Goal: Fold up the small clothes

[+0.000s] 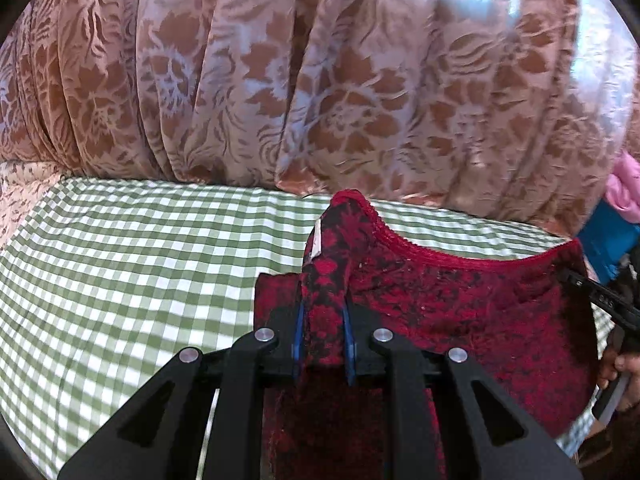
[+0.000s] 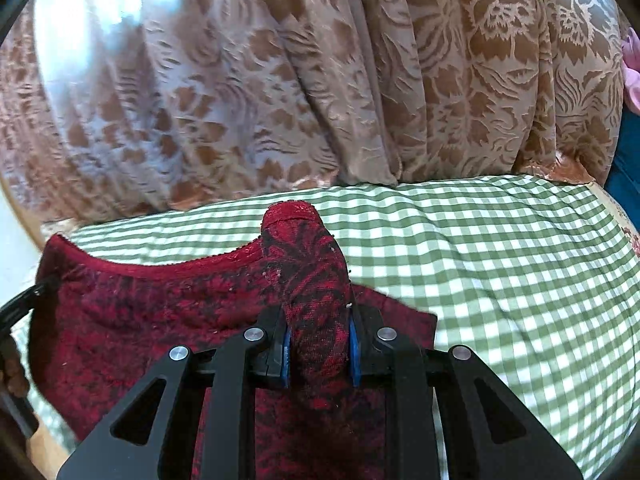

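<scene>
Left gripper (image 1: 324,344) and right gripper (image 2: 320,354) pinch the red garment's (image 1: 460,320) top corners (checkered cloth (image 1: 120,280) beneath).

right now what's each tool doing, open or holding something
Left tool: closed on a bunched edge of the red garment.
Right tool: closed on the same red garment's other edge.

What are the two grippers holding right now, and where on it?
Both hold the red garment: the left gripper and right gripper each pinch a bunched corner at opposite ends of its curved trimmed edge, above the checked cloth.
</scene>
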Motion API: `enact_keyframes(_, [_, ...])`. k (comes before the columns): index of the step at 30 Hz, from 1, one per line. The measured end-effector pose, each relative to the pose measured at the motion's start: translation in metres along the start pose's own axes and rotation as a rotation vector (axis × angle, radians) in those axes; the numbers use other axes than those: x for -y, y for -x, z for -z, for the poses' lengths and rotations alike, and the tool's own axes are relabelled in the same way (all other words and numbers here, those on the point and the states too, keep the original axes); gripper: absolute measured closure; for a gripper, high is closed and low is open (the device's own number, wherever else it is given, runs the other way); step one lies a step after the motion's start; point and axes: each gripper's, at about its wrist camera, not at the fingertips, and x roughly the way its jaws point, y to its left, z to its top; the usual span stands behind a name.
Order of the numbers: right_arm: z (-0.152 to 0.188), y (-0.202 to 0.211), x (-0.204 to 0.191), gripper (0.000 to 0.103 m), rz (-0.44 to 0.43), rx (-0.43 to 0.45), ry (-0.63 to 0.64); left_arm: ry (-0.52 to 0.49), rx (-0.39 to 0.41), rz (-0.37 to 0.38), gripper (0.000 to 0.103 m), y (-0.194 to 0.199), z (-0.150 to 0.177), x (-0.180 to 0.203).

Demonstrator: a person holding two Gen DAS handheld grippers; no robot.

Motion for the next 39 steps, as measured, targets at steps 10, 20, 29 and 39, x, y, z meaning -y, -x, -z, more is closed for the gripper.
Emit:
enact_keyframes(10, [0.031, -0.112, 0.025, 0.079, 0.097, -0.176, -0.071, 0.053, -0.144, -0.077, 0.078, -0.098, 0.024, -0.020])
enact_keyframes(20, [0.023, -0.080, 0.044, 0.028, -0.052, -0.154, -0.208, 0.138, -0.117, -0.072, 0.036, -0.052, 0.032, -0.041])
enact_keyframes(29, [0.093, 0.001, 0.082, 0.020, -0.200, -0.189, -0.285, 0.274, -0.118, 0.146, 0.024, 0.016, 0.116, -0.073])
enact_keyframes(39, [0.158, 0.022, 0.076, 0.021, -0.253, -0.187, -0.318, 0.301, -0.199, 0.183, 0.022, 0.009, 0.157, -0.055])
